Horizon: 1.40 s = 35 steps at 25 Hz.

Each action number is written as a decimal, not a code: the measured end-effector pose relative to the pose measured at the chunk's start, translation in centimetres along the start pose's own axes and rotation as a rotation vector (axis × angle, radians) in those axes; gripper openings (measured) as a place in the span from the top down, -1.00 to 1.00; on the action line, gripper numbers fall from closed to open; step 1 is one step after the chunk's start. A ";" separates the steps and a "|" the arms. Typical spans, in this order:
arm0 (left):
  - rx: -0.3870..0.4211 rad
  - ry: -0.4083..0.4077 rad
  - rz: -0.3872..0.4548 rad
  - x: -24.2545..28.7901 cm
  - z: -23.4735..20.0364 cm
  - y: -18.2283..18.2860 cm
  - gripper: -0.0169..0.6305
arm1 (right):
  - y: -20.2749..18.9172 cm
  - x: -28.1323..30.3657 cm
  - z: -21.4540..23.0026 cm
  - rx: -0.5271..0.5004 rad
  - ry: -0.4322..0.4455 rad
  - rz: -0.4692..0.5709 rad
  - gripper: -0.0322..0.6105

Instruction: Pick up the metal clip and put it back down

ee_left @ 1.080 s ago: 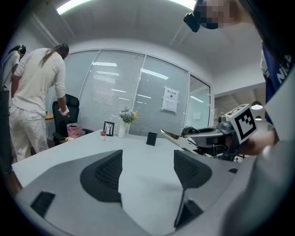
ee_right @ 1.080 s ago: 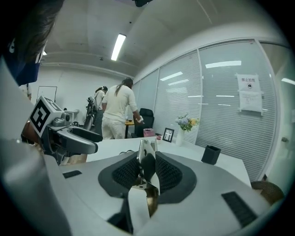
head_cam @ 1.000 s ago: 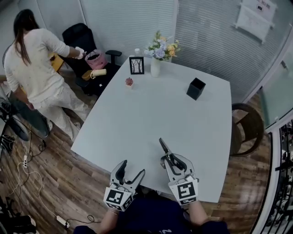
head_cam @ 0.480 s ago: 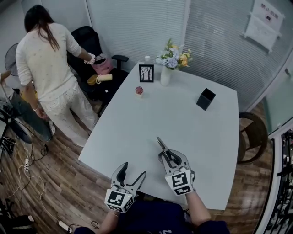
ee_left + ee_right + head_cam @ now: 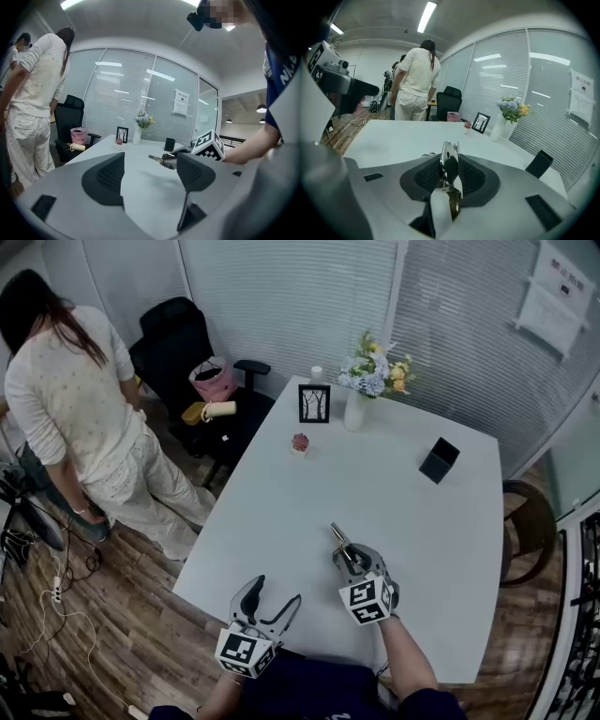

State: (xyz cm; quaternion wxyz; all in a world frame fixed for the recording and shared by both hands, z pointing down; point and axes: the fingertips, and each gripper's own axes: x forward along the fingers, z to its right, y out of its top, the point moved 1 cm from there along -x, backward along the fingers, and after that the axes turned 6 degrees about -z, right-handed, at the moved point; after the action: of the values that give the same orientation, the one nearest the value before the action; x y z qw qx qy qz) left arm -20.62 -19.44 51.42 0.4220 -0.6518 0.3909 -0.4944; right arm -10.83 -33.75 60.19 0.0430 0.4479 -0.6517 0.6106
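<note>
right gripper (image 5: 348, 560): fingers narrow, clamped on metal clip (image 5: 337, 536) | metal clip: over surface (image 5: 281, 493), 6 o'clock part, tip toward 11 o'clock | left gripper (image 5: 274, 594): fingers wide, empty, 8 o'clock of right gripper

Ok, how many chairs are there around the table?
2: a black office chair by the table's far left corner, and a wooden chair at its right edge. Others may be hidden behind the standing person.
</note>
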 end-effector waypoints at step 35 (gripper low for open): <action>0.028 -0.058 -0.045 2.7 -8.3 0.6 -0.09 | -5.2 9.9 -0.1 0.021 -0.086 -0.218 0.04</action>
State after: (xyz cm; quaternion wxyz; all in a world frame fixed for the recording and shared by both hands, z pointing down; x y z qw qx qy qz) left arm -28.17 -23.50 53.04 0.4309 -0.6687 0.3565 -0.4900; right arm -13.46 -38.15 70.07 0.0766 0.5423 -0.5939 0.5894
